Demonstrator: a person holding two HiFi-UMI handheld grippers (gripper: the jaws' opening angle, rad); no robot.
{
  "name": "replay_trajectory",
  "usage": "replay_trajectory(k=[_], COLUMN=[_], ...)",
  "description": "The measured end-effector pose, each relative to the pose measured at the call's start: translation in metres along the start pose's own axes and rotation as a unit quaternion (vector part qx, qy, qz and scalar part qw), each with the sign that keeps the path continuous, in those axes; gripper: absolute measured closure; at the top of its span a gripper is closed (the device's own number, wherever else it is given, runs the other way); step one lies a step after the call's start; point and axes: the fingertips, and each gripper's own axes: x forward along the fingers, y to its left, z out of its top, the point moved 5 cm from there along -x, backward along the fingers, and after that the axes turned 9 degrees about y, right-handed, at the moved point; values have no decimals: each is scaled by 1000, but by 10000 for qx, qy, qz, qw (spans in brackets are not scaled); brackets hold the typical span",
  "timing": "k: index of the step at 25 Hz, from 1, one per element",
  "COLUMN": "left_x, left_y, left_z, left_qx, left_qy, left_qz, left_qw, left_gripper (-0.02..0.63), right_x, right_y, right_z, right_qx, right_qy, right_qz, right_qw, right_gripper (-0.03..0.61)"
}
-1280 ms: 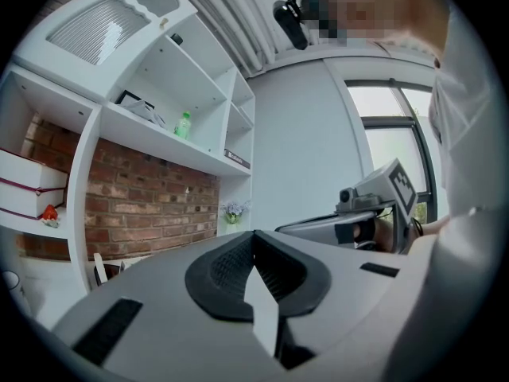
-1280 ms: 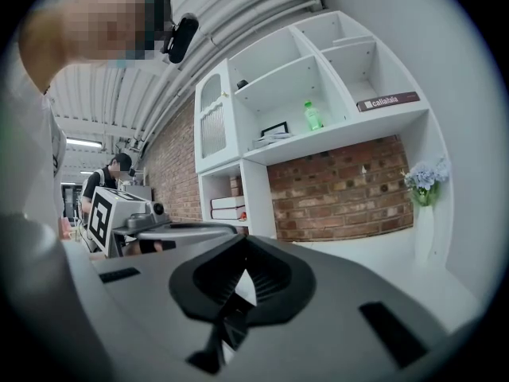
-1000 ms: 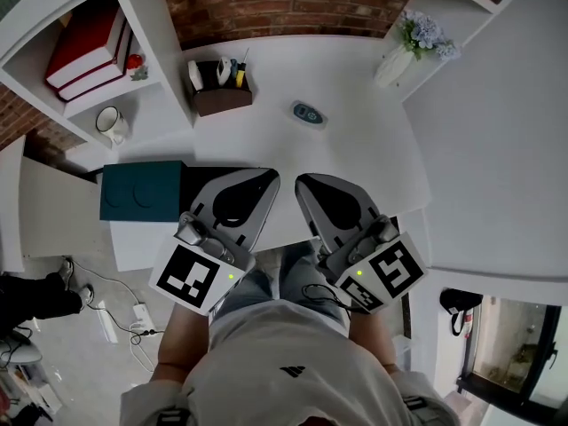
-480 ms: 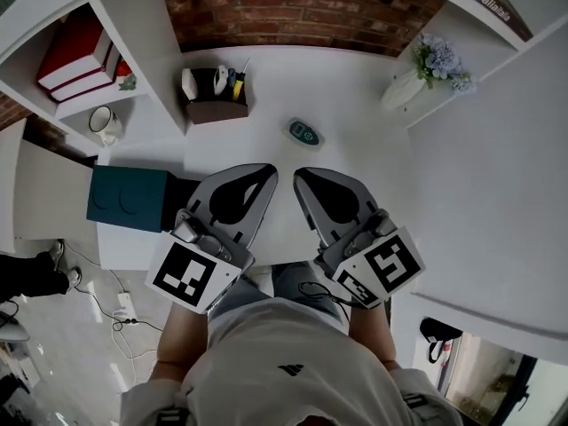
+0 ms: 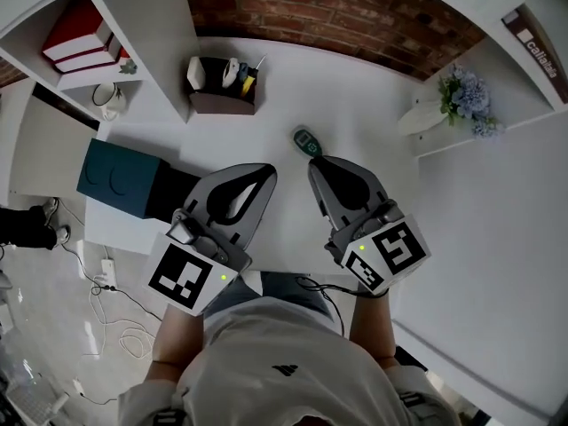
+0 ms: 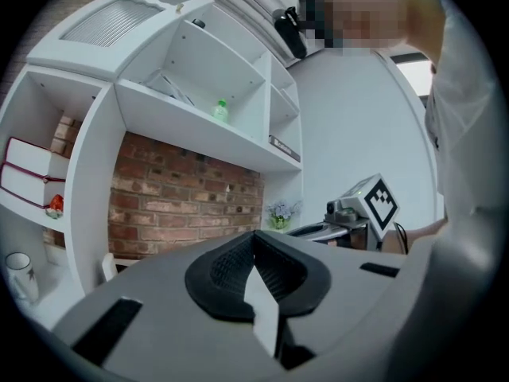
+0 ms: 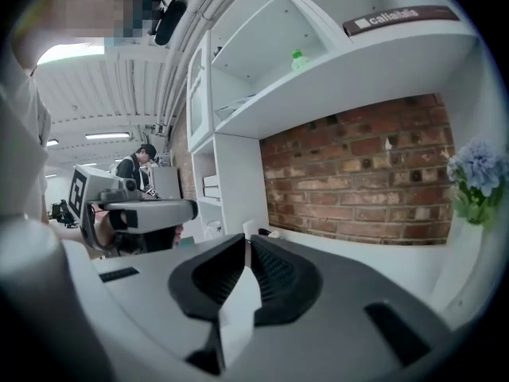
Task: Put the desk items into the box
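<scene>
Both jaw pairs pressed together, gripping nothing.
Two grey grippers, left gripper and right gripper; one teal oval device, one dark teal box.

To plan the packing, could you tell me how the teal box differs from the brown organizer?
The teal box is larger than the brown organizer. The organizer stands on the desk by the brick wall, holding small items; the box sits at the desk's left edge. Both are rectangular.

Left gripper and right gripper, jaws together
</scene>
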Motion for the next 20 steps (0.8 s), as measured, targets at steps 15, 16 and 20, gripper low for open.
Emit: replay_trajectory(k=[15,16,20], left_x=[17,18,19], left_y=[2,2,2], left_z=[-9,-11,-18], left_qx=[-208,-232,-342], left_qy=[83,100,144], left_qz=[848,892,1015], left_qw=[9961,9957,9941], left_gripper=[601,601,601], right_x=[39,43,56], right_y=[-75,-78,-89], right_z=[-35,-39,-54], right_qx=[-241,-268,-291], right_qy=[831,903,1098], right_qz=[469,512,608], right_qw=[9951,9942,9917], right_gripper=[448,442,434])
